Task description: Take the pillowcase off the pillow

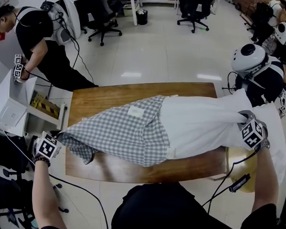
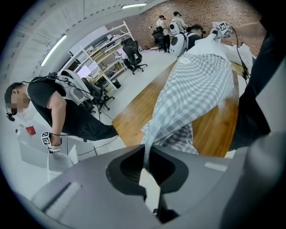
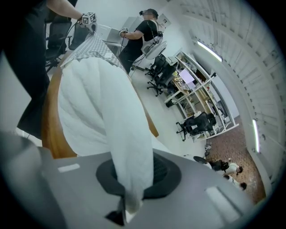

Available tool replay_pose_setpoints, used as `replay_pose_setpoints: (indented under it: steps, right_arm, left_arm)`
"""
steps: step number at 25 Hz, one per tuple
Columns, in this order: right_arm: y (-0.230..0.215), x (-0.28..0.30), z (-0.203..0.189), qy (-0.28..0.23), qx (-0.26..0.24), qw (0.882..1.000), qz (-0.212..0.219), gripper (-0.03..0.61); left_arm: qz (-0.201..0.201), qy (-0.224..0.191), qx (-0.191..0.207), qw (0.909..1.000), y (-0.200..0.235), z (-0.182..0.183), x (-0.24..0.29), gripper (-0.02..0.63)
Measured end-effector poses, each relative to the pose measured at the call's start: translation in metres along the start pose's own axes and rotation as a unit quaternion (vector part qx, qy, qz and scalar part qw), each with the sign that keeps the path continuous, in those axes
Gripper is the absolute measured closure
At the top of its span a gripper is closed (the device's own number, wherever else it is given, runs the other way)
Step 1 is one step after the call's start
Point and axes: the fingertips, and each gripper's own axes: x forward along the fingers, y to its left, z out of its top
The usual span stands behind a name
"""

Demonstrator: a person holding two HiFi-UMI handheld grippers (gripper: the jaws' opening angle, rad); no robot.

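Mid-strip: left gripper clamped on pillowcase off table's left edge, right gripper clamped on pillow end; next, probably pull them apart

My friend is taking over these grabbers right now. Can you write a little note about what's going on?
The left tool is shut on a corner of the checked pillowcase.
The right tool is shut on the end of the white pillow.
Both lie across the wooden table.
Done: about half the pillow is bare.
To do: pull the two apart until the pillowcase comes free.
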Motion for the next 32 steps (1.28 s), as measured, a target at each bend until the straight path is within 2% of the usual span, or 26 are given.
replay_pose_setpoints:
  steps: [5, 9, 11, 13, 14, 15, 17, 18, 20, 27, 32]
  right_arm:
    - [0.004, 0.005, -0.007, 0.007, 0.003, 1.0, 0.001, 0.555]
    - [0.009, 0.01, -0.011, 0.022, 0.002, 1.0, 0.007, 0.545]
    - [0.016, 0.016, -0.013, 0.031, -0.001, 0.999, 0.016, 0.521]
    - [0.021, 0.021, -0.016, 0.044, -0.009, 0.999, 0.024, 0.457]
    - [0.022, 0.024, -0.018, 0.051, -0.013, 0.998, 0.027, 0.409]
    - [0.023, 0.025, -0.02, 0.057, -0.017, 0.998, 0.028, 0.358]
    - [0.024, 0.024, -0.026, 0.067, -0.019, 0.997, 0.029, 0.3]
    - [0.024, 0.021, -0.029, 0.072, -0.021, 0.997, 0.029, 0.291]
    - [0.024, 0.013, -0.034, 0.082, -0.03, 0.996, 0.028, 0.288]
    - [0.033, -0.028, -0.014, 0.084, -0.039, 0.996, 0.013, 0.288]
    - [0.037, -0.075, 0.022, 0.057, -0.026, 0.998, -0.026, 0.29]
  left_arm:
    - [0.024, 0.024, -0.016, 0.9993, 0.012, -0.021, -0.008, 0.609]
    - [0.02, 0.032, 0.004, 0.9993, 0.005, -0.029, 0.001, 0.607]
    - [0.014, 0.033, 0.016, 0.9992, -0.002, -0.029, 0.009, 0.607]
    - [0.008, 0.029, 0.028, 0.9992, -0.008, -0.027, 0.016, 0.606]
    - [0.004, 0.026, 0.033, 0.9991, -0.011, -0.025, 0.019, 0.588]
    - [0.002, 0.024, 0.037, 0.999, -0.012, -0.024, 0.021, 0.527]
    - [0.0, 0.021, 0.047, 0.9987, -0.013, -0.024, 0.025, 0.369]
    - [0.001, 0.019, 0.053, 0.9984, -0.013, -0.024, 0.027, 0.322]
    - [0.002, 0.016, 0.062, 0.9979, -0.013, -0.025, 0.027, 0.267]
    - [0.004, -0.03, 0.071, 0.997, -0.006, -0.017, 0.009, 0.264]
    - [0.008, -0.094, 0.081, 0.9922, -0.003, 0.005, -0.021, 0.287]
